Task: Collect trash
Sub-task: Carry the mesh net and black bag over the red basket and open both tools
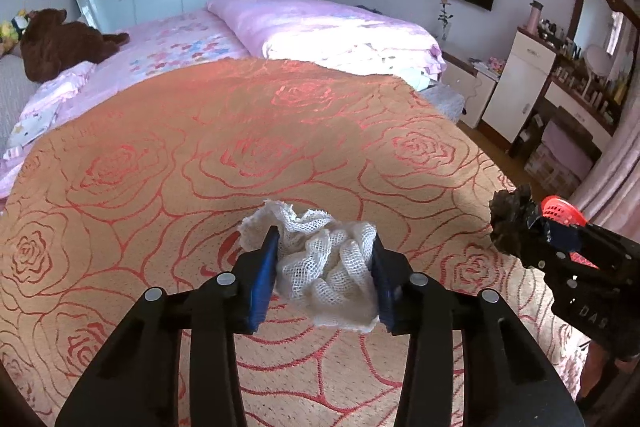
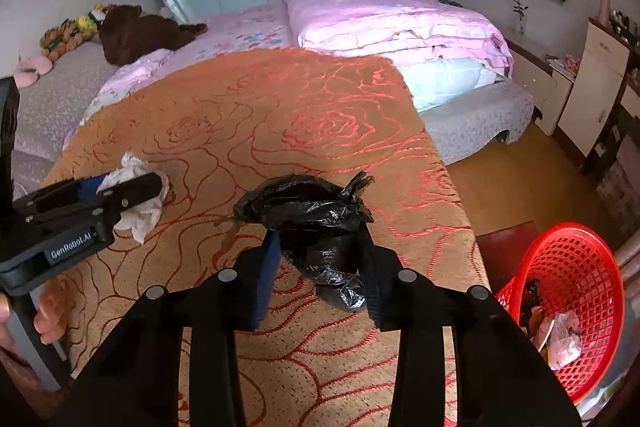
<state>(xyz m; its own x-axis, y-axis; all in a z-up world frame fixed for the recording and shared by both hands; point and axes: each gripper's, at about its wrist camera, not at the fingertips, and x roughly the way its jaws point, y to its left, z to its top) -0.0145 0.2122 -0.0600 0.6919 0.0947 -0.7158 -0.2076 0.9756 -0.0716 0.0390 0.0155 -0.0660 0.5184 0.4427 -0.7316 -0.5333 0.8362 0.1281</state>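
My left gripper is shut on a crumpled white mesh cloth, held just above the orange rose-patterned cover. It shows at the left of the right wrist view, with the white cloth in it. My right gripper is shut on a crumpled black plastic bag, held above the same cover. In the left wrist view it sits at the right with the black bag. A red mesh basket with some trash inside stands on the floor at the lower right.
A bed with a pink quilt and a brown plush bear lies behind the cover. White cabinets and a dressing table line the right wall. A dark red stool stands beside the basket.
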